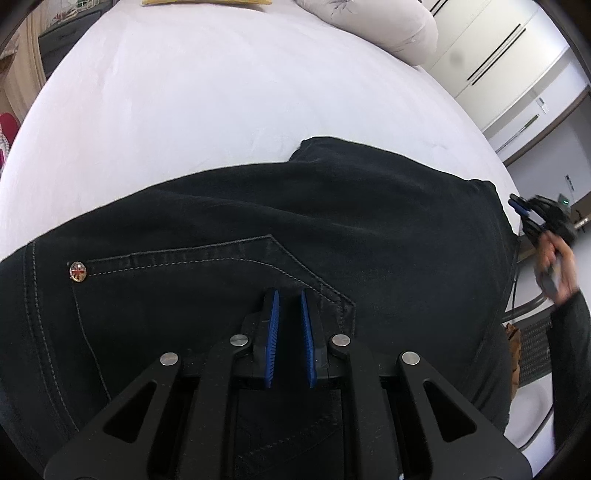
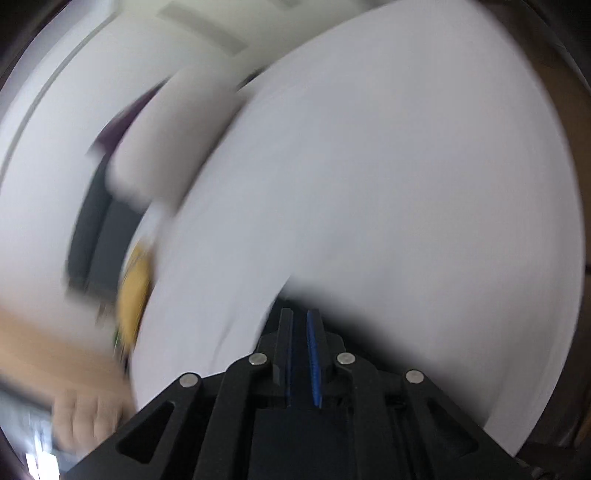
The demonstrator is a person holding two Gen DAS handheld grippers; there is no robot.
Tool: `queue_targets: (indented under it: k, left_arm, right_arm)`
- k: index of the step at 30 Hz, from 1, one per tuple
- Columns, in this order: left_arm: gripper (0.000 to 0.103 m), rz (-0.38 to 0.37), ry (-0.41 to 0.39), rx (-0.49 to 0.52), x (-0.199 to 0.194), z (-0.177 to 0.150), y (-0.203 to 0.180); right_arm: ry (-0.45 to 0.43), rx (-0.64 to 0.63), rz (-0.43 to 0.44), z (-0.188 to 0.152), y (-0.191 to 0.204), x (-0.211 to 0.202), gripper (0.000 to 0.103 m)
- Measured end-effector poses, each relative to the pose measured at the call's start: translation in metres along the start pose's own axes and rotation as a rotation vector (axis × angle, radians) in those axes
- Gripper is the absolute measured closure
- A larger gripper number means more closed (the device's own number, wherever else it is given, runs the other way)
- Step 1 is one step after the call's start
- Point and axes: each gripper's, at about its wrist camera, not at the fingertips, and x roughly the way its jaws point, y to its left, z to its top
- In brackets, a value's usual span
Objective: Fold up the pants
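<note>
Black jeans [image 1: 258,221] lie folded on the white bed [image 1: 207,110], back pocket with a flag rivet [image 1: 78,272] facing up. My left gripper [image 1: 289,297] hovers just above the pocket's corner, its blue pads nearly shut with a narrow gap and nothing between them. My right gripper [image 1: 524,212] shows at the right edge of the left wrist view, off the bed's side, away from the jeans. In the blurred right wrist view my right gripper [image 2: 300,314] has its fingers close together, empty, with a dark patch of the jeans [image 2: 332,314] beside its tips.
A pale pillow [image 1: 376,22] and a yellow item [image 1: 207,2] lie at the far end of the bed. White wardrobe doors [image 1: 491,48] stand at the right. A wicker chair [image 1: 532,343] is beside the bed at the lower right.
</note>
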Motion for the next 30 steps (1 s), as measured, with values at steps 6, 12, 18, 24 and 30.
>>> queue_targets:
  k: [6, 12, 18, 24, 30]
  left_arm:
    - [0.091, -0.116, 0.001, 0.094, 0.008, 0.017, -0.062]
    - [0.091, -0.111, 0.076, 0.206, 0.053, 0.033, -0.106]
    - [0.092, -0.088, 0.035, 0.094, 0.048, 0.045, -0.046]
    - [0.092, -0.069, -0.024, 0.004, 0.013, 0.04, 0.032]
    - [0.092, -0.086, -0.144, -0.076, -0.07, 0.029, 0.104]
  right_arm:
    - [0.359, -0.105, 0.28, -0.137, 0.051, 0.023, 0.091]
    - [0.509, -0.111, 0.253, -0.194, 0.054, 0.066, 0.103]
    - [0.362, -0.049, 0.175, -0.132, 0.019, 0.061, 0.103]
    - [0.207, -0.01, 0.013, -0.109, -0.003, 0.026, 0.101]
    - [0.374, -0.234, 0.141, -0.195, 0.085, 0.015, 0.097]
